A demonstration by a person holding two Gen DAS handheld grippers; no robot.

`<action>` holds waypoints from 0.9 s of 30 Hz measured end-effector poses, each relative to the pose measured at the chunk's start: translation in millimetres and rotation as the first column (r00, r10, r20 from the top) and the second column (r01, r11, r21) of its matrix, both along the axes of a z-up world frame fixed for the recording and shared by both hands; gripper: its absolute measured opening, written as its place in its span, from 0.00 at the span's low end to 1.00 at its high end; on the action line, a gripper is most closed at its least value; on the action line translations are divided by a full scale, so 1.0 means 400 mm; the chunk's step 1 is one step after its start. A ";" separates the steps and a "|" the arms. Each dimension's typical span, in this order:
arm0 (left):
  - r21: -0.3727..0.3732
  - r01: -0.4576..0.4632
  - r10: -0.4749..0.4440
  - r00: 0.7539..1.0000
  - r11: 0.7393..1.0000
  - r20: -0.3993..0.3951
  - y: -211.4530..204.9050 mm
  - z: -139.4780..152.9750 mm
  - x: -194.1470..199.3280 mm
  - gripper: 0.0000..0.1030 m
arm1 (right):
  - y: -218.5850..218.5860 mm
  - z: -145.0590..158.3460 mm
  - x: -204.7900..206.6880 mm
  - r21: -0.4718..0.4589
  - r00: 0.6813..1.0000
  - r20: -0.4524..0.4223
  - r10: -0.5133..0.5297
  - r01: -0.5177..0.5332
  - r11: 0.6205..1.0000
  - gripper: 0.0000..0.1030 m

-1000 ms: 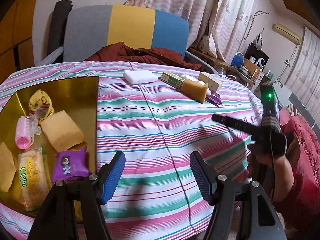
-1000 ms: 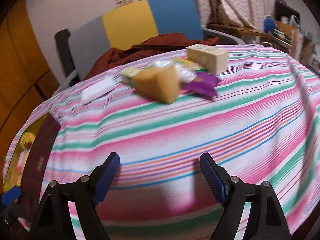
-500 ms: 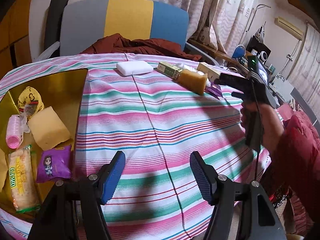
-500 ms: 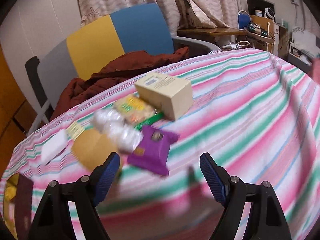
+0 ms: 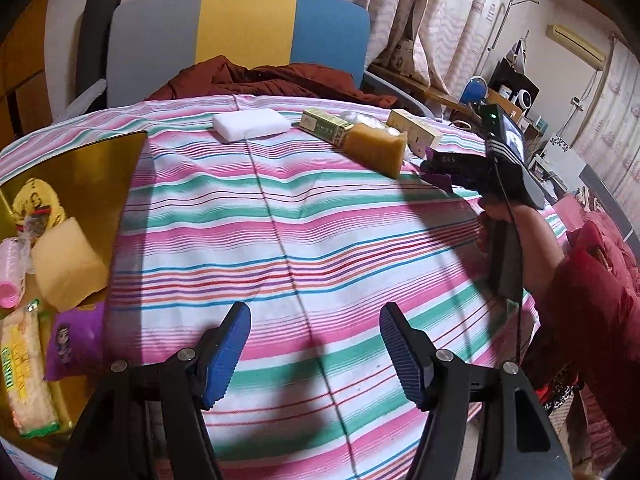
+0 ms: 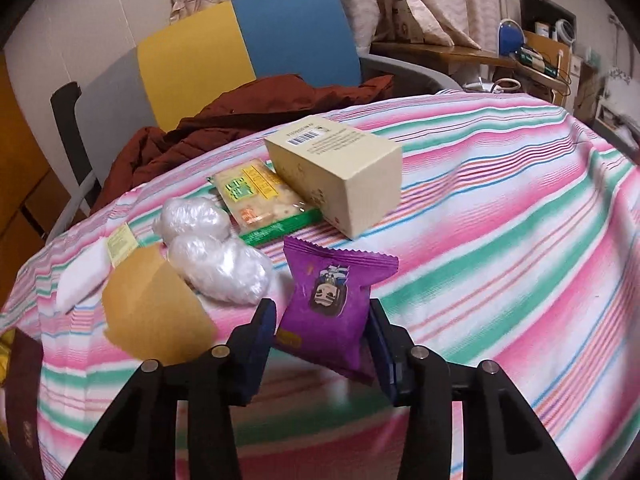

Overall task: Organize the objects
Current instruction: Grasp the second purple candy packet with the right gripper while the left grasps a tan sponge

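Note:
My right gripper [image 6: 322,312] is closing on a purple snack packet [image 6: 328,292], and both blue pads press its sides on the striped tablecloth. Around it lie a cream box [image 6: 340,176], a cracker pack [image 6: 260,200], clear wrapped lumps [image 6: 216,256], a tan sponge [image 6: 152,312] and a white sponge [image 6: 80,276]. In the left wrist view my left gripper [image 5: 315,320] hangs open over bare cloth with nothing between its fingers. To its left stands a gold tray [image 5: 92,160] holding a yellow sponge [image 5: 68,260], another purple packet [image 5: 74,340] and a cracker pack [image 5: 24,372].
A grey, yellow and blue chair [image 5: 244,36] with a red-brown jacket [image 5: 272,80] stands behind the table. A person's hand and red sleeve [image 5: 592,288] reach in from the right. A green box [image 5: 326,126] lies near the far edge. A cluttered desk [image 6: 536,60] sits at the back right.
My right gripper has swung right across the table to the cluster of items and shut on the purple packet. My left gripper has drifted a little, still open.

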State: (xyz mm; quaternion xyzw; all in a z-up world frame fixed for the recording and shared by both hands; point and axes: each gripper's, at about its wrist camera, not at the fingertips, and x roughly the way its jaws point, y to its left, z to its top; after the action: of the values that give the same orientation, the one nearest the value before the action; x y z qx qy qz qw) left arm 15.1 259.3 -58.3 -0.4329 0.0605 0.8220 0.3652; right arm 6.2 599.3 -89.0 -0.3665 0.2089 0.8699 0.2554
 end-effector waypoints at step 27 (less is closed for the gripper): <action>-0.012 0.171 -0.171 0.984 0.985 -0.052 0.480 -0.018 -0.254 0.79 | 0.005 -0.015 0.073 0.038 0.998 -0.042 -0.050 0.052 0.998 0.45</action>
State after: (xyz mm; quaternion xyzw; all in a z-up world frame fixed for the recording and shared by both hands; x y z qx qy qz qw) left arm -86.4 451.4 -65.5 -0.4055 0.1100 0.7985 0.4311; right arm 35.3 601.2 -95.1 -0.3380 0.2063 0.8744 0.2803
